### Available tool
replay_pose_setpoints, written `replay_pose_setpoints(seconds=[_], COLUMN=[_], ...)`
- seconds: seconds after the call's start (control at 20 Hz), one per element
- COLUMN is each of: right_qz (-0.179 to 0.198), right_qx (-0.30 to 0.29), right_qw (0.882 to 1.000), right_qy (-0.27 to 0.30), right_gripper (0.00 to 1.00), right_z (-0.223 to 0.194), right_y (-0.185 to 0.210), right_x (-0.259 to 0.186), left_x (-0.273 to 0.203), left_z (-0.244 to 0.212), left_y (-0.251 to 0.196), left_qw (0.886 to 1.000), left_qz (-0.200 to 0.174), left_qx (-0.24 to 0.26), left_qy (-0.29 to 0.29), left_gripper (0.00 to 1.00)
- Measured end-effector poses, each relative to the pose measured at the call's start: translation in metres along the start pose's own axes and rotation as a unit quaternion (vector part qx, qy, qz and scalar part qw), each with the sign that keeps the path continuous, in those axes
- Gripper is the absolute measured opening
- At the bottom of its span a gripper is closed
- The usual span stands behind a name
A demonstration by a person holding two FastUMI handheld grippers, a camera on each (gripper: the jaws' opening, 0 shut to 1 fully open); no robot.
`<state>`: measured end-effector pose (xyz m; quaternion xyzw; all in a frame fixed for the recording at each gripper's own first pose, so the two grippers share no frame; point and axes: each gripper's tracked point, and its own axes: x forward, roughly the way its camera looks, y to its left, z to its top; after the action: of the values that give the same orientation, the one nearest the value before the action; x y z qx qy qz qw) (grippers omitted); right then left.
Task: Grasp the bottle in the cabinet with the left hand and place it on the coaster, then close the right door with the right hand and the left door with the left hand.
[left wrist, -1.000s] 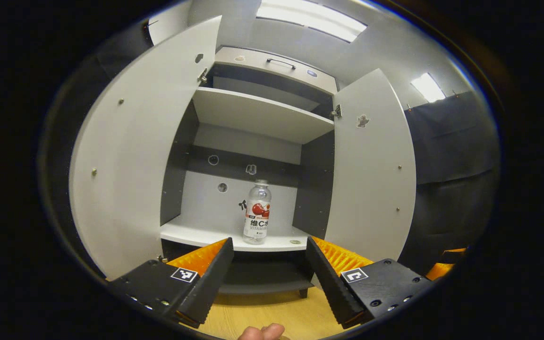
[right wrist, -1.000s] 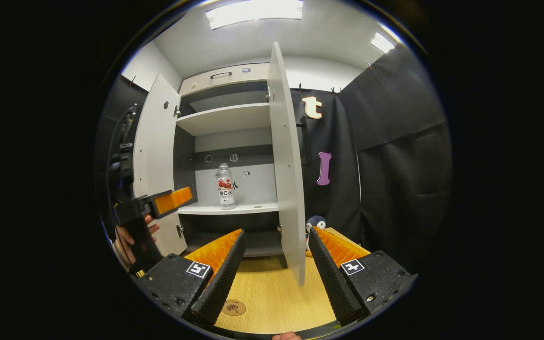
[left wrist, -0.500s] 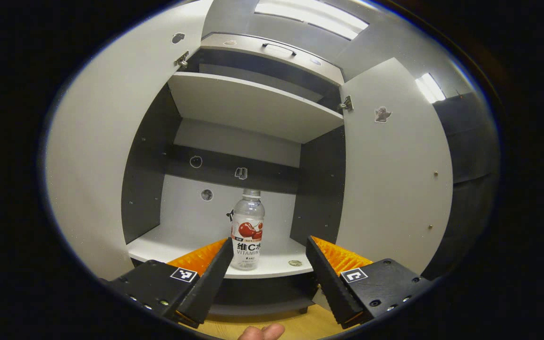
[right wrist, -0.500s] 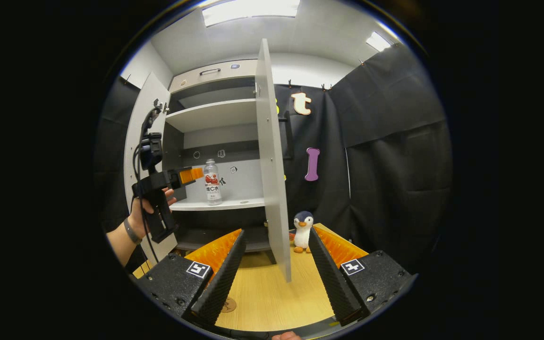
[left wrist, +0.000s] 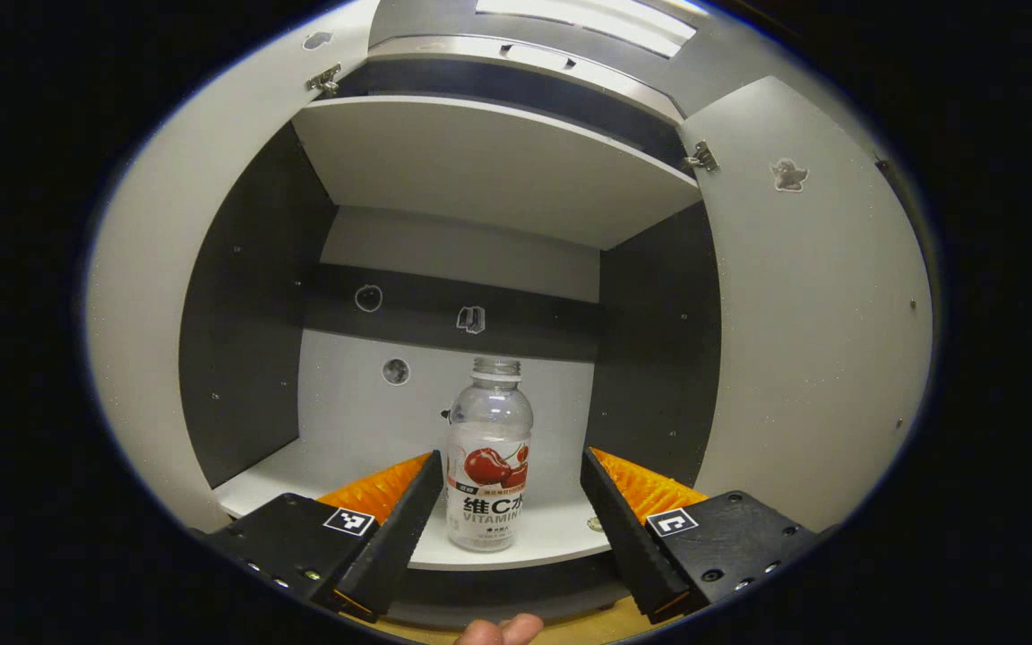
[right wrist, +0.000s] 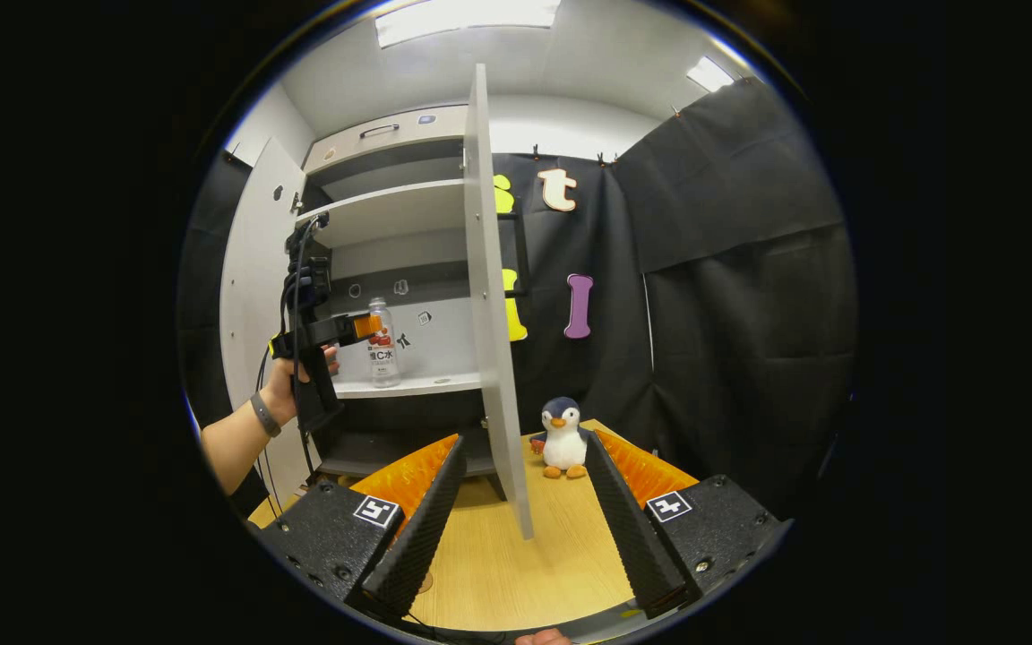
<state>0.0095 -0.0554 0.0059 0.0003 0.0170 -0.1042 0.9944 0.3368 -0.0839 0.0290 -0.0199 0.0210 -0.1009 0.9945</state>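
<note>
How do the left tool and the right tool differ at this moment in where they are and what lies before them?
The left tool is raised at the cabinet shelf, while the right tool sits low over the wooden table. The left tool has the bottle between its open fingers, not gripped; the right tool has the edge of the open right door ahead, untouched. Both are open and hold nothing.

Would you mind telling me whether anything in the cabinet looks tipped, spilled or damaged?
Nothing stands out. The clear plastic bottle with a red fruit label stands upright on the white cabinet shelf, no spill around it; both white doors hang open, and the left gripper is open before it.
</note>
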Motion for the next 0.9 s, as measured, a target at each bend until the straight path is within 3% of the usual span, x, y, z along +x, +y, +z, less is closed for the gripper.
replay_pose_setpoints(seconds=[0.4,0.9], right_qz=[-0.017,-0.038], right_qx=[0.0,-0.001], right_qw=[1.0,0.999], right_qy=[0.007,0.007], right_gripper=[0.83,0.83], right_z=[0.001,0.005], right_y=[-0.017,-0.039], right_x=[0.008,0.006], left_x=[0.048,0.081], left_z=[-0.012,-0.024], left_y=[0.022,0.03], left_qw=[0.999,0.998], left_qz=[0.034,0.044], left_qx=[0.002,0.011], left_qy=[0.018,0.032], left_gripper=[0.94,0.94])
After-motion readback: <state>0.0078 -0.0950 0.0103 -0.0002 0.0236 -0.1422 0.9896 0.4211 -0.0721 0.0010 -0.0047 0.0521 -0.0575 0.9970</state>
